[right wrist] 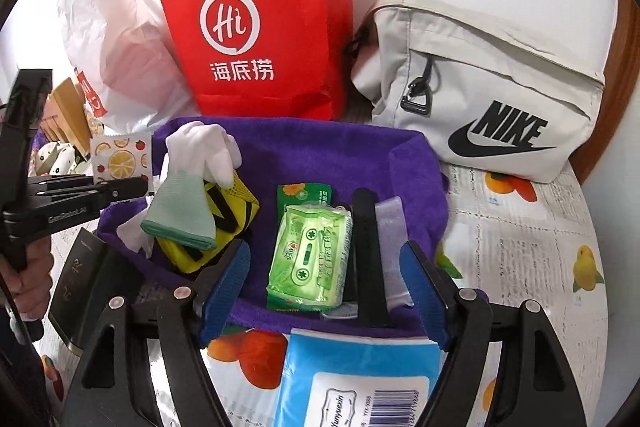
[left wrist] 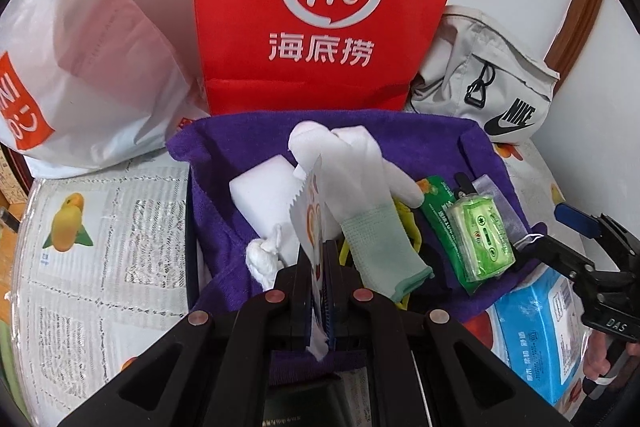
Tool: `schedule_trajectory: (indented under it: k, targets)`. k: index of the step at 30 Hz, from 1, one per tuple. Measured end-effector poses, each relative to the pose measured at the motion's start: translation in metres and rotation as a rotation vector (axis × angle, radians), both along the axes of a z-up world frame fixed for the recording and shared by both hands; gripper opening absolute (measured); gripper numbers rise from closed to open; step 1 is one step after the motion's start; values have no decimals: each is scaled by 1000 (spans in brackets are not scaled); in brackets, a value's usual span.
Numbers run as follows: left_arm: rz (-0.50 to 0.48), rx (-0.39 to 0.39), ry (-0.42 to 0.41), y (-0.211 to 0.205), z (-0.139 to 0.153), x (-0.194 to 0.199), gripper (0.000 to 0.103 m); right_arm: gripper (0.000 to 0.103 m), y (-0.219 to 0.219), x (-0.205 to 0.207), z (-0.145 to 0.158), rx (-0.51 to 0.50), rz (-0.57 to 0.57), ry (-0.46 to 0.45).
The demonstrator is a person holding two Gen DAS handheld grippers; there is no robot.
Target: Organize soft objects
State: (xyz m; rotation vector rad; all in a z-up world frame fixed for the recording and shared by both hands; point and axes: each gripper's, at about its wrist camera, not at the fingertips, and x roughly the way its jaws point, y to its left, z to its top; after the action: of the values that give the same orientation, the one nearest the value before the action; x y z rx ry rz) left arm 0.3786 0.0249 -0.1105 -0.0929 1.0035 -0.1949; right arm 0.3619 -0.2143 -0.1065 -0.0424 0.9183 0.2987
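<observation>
A purple cloth bin (left wrist: 400, 131) (right wrist: 304, 147) sits on the table. Inside lie a white glove with a green cuff (left wrist: 372, 195) (right wrist: 188, 187), a white sponge block (left wrist: 264, 187), a knotted white cloth (left wrist: 262, 255), a yellow-black mesh item (right wrist: 224, 223) and a green tissue pack (left wrist: 480, 239) (right wrist: 312, 259). My left gripper (left wrist: 318, 255) is shut on a small fruit-print sachet (left wrist: 308, 211) (right wrist: 120, 157) over the bin's left part. My right gripper (right wrist: 326, 287) is open and empty above the bin's near edge, by the tissue pack.
A red paper bag (left wrist: 328, 7) (right wrist: 260, 27), a white plastic bag (left wrist: 88, 67) (right wrist: 120, 47) and a grey Nike pouch (left wrist: 492, 75) (right wrist: 488, 91) stand behind the bin. A blue tissue pack (left wrist: 540, 343) (right wrist: 360, 379) lies in front. A dark box (right wrist: 88, 287) is at left.
</observation>
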Motion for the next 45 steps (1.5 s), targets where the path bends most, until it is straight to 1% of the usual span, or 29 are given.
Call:
schedule_trajectory:
  k: [6, 9, 11, 13, 16, 19, 21, 22, 23, 24, 26, 27, 29, 34, 37, 42, 45]
  targets:
    - [-13, -26, 52, -1, -15, 8, 6, 77, 4, 1, -3, 1, 15, -2]
    - [-11, -10, 64, -4, -21, 10, 6, 77, 5, 1, -4, 0, 18, -6]
    - [-6, -21, 77, -3, -24, 12, 6, 77, 5, 2, -5, 8, 14, -8]
    - [-8, -17, 74, -4, -23, 12, 6, 77, 4, 2, -5, 23, 7, -3]
    - [-7, -15, 84, -4, -23, 12, 10, 77, 4, 1, -4, 25, 8, -3]
    - [-3, -18, 97, -2, -21, 11, 21, 77, 4, -3, 0, 21, 6, -14]
    - [-1, -4, 97, -2, -18, 9, 40, 77, 4, -6, 3, 22, 4, -20]
    - [10, 20, 90, -1, -17, 8, 45, 77, 4, -8, 5, 21, 4, -25]
    - [24, 46, 83, -1, -15, 6, 54, 77, 4, -10, 6, 20, 4, -27]
    - [35, 56, 81, 1, -13, 3, 55, 77, 4, -13, 8, 16, 2, -33]
    - [40, 25, 80, 6, -9, -2, 55, 77, 4, -18, 11, 4, -4, -42]
    - [44, 24, 76, 7, -6, -5, 55, 77, 4, -21, 13, 1, -5, -43]
    - [50, 36, 65, 9, -1, -10, 55, 77, 4, -27, 15, 6, -5, -43]
    - [59, 35, 39, 11, 17, -32, 55, 77, 4, -50, 29, -5, -20, -60]
    - [63, 31, 22, 9, 29, -48, 55, 77, 4, -67, 40, -5, -34, -78]
    - [75, 47, -19, 6, 49, -81, 58, 77, 5, -97, 56, -8, -58, -103]
    - [84, 39, -38, 5, 60, -104, 61, 78, 3, -115, 65, -15, -78, -121]
